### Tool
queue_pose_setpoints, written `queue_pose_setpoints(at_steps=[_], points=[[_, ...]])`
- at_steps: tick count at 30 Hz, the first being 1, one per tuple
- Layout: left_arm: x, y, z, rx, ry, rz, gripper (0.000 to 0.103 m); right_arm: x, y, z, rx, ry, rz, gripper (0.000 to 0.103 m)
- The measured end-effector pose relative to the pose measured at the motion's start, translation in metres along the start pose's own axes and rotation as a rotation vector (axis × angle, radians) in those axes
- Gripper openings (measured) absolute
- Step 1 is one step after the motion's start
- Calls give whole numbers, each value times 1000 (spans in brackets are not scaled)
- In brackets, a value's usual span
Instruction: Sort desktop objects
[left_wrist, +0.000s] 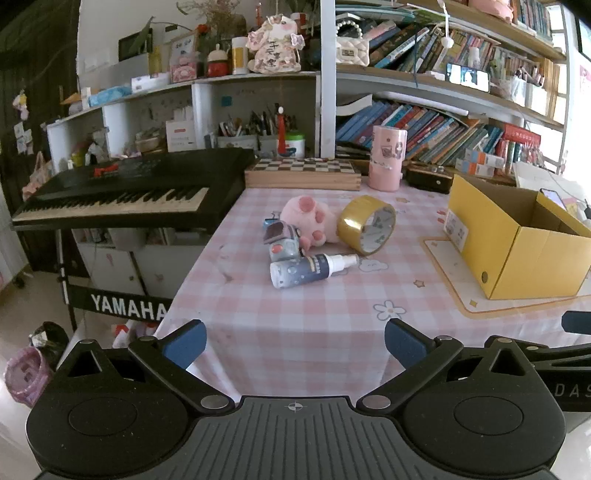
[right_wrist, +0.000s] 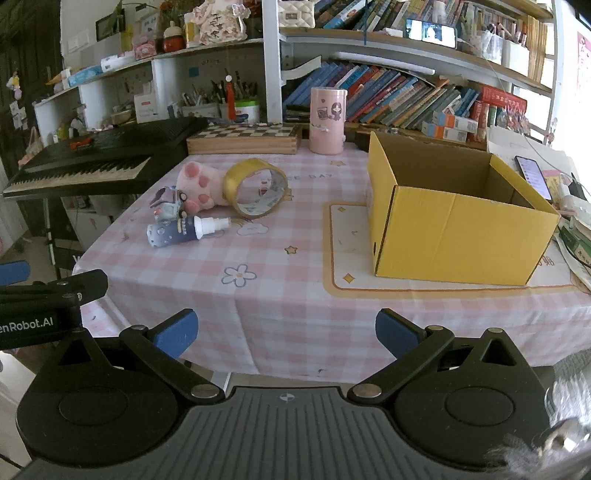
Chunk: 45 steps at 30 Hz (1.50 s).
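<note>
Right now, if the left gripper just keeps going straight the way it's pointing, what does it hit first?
Probably the checked tablecloth itself: the open left gripper points down at bare cloth short of the spray bottle. Depth is hard to judge.

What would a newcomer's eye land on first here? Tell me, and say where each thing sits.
The open yellow cardboard box stands out first, on the right of the pink checked tablecloth. Next comes the cluster at centre-left: a roll of gold tape on edge, leaning against a pink plush paw, with a spray bottle lying on its side in front. Behind, a black keyboard sits beside the table at left.
</note>
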<state>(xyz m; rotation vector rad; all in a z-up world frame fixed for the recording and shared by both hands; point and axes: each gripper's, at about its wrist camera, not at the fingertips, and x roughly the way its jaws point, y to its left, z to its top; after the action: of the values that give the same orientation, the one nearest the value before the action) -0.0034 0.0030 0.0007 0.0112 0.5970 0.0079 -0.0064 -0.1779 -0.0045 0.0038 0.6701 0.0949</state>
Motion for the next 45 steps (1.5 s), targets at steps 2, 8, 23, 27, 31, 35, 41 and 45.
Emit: queue_pose_setpoints(at_steps=[2,8,23,27,31,35,41,45], points=[[0,0,0,1,-1,-2,103,0,0,0,1,2,0,103],[0,-1,-1,1,4,3,103,-1,0,-1,4,3,0,103],[-2,-2,-2,13,12,8,103,-2,-5,-6,14,5,6,103],[-3,-2,-3,12,6,9,103,-2,-5,-6,13,4,7,103],[-4,-3,-3,13,5,8,103,-3,-4,-5,16,2,4,103],[-4,-3,-2,10,7,8,103,-3,-3,-5,14,1,5,103],[-4,-4,-3,14,5,8,103,-3,-2,-4,7,0,7,103],[-4,-4,-2,18,7,7,103,-2,-1,-4,10,1,4,103]])
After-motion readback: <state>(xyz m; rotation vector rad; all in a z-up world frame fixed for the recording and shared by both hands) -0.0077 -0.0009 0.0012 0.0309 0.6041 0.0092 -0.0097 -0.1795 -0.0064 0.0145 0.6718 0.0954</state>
